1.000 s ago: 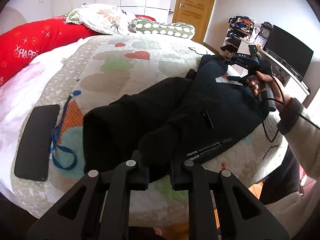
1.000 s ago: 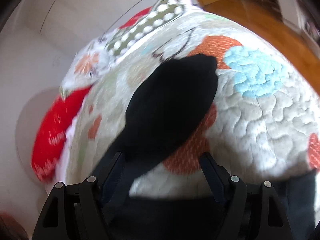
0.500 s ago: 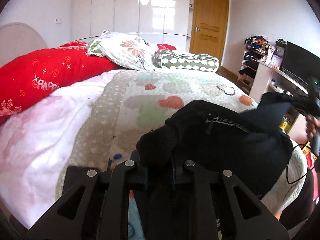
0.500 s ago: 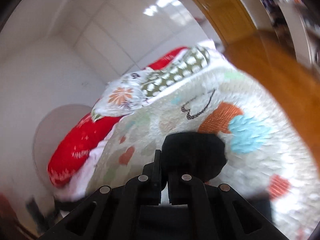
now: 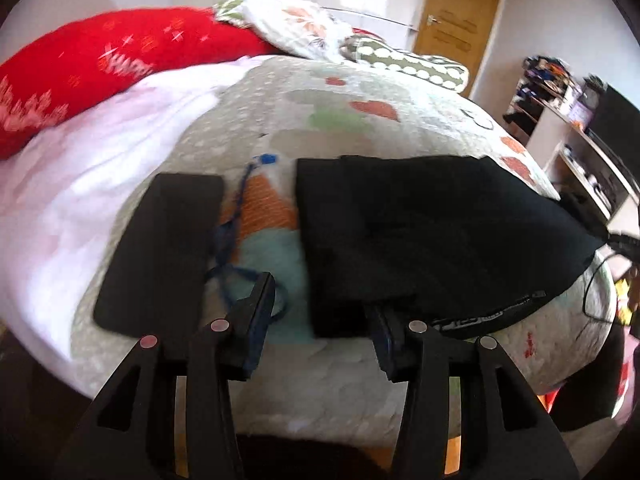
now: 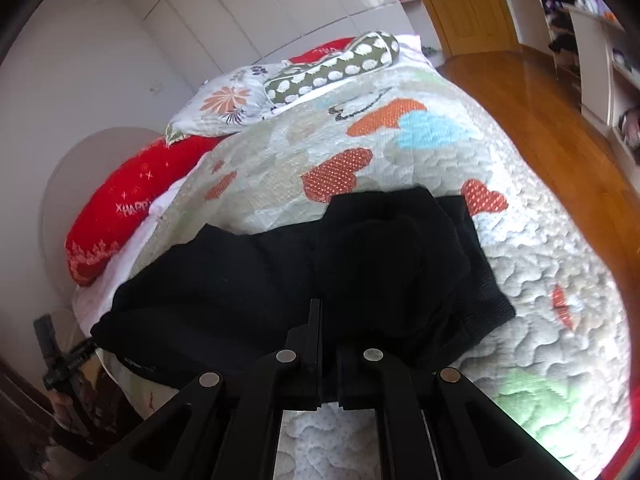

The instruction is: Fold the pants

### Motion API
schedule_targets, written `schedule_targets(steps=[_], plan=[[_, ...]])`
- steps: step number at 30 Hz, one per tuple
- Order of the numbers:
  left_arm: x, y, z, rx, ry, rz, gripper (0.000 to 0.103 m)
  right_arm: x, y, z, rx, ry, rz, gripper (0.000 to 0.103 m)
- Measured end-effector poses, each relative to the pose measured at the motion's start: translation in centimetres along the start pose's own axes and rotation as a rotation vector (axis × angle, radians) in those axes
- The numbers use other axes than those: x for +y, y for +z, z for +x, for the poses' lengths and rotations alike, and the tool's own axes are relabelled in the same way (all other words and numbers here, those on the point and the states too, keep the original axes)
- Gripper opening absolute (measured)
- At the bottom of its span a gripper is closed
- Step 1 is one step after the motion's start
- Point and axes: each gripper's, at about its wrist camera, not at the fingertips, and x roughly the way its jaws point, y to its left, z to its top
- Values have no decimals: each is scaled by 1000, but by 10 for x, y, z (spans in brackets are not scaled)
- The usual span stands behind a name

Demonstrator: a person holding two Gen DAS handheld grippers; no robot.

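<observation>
The black pants [image 5: 420, 232] lie folded over on the quilted bed [image 5: 360, 136], near its front edge. My left gripper [image 5: 320, 320] is open, its jaws wide apart at the pants' near left corner, holding nothing. In the right wrist view the pants [image 6: 248, 280] spread across the bed edge. My right gripper [image 6: 329, 344] is shut on a bunched fold of the black fabric [image 6: 380, 264] at the pants' right end.
A flat black rectangular object [image 5: 160, 248] and a blue lanyard [image 5: 232, 240] lie left of the pants. A red pillow [image 5: 100, 68], floral pillow [image 6: 224, 108] and green spotted bolster [image 6: 332, 68] sit at the head. A wooden floor [image 6: 540, 92] and shelves are to the right.
My left gripper carried the pants fabric over, laid it down and opened, letting go. My right gripper closed on the pants' end and lowered it onto the bed.
</observation>
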Motion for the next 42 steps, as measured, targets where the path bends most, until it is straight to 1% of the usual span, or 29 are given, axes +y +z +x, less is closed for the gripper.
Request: schedule_targets(steps=[2,3,4,5,6,7,9,10,11,12,14,15,19,20,22,25,27,30,32,34,35,37,39,40,41,42], plan=[[4,0,-9,-19,-2,-35,45,1,-4,2,14,-33,-23,4],[4,3,-11,-28,-6,-40,45,-1,-5,10,42,-64,-27,6],[5,4,-15,-36,-9,-43,45,-4,-7,15,71,-79,-21,18],[1,7,-20,-47,-14,-46,45,-9,-9,17,101,-93,-7,25],[-1,8,-25,-56,-20,-47,45,-13,-11,14,99,-82,5,28],[-2,11,-29,-67,-25,-48,45,-16,-11,8,83,-74,17,29],[-6,17,-44,-109,-45,-48,45,-22,-10,-6,47,-81,43,32],[-6,20,-50,-129,-50,-53,48,-25,-8,-14,32,-86,51,34],[-6,23,-53,-143,-53,-59,60,-25,-5,-18,21,-94,49,35],[-6,26,-60,-168,-62,-72,69,-24,-3,-22,7,-114,36,36],[-8,30,-64,-190,-85,-85,70,-19,2,-27,-12,-142,7,37],[-12,32,-63,-186,-97,-80,70,-15,5,-29,-25,-149,-11,37],[-36,36,-46,-149,-82,-22,70,-7,15,-34,-73,-201,-31,37],[-45,36,-35,-122,-94,-9,70,-9,17,-36,-88,-211,-23,38],[-60,36,-20,-90,-110,17,70,-16,21,-39,-98,-229,0,43],[-83,36,7,-45,-108,55,70,-29,27,-41,-106,-258,30,45],[-95,35,28,0,-115,77,70,-36,32,-36,-96,-262,53,48],[-106,31,53,53,-71,102,70,-41,40,-16,-52,-222,40,48],[-107,27,62,74,-53,101,70,-41,46,-1,-25,-217,20,48],[-108,25,62,70,-54,101,70,-35,55,10,-30,-211,-37,49],[-108,24,61,69,-59,100,70,-31,58,15,-26,-211,-61,51],[-106,23,62,70,-67,93,70,-23,64,31,23,-185,-131,66],[-106,22,62,71,-68,84,70,-19,66,50,73,-169,-162,67],[-107,21,61,70,-66,84,70,-18,66,56,90,-154,-169,63],[-108,21,62,69,-63,85,70,-16,64,62,100,-148,-193,54],[-108,21,62,69,-61,86,70,-14,63,62,99,-166,-224,30]])
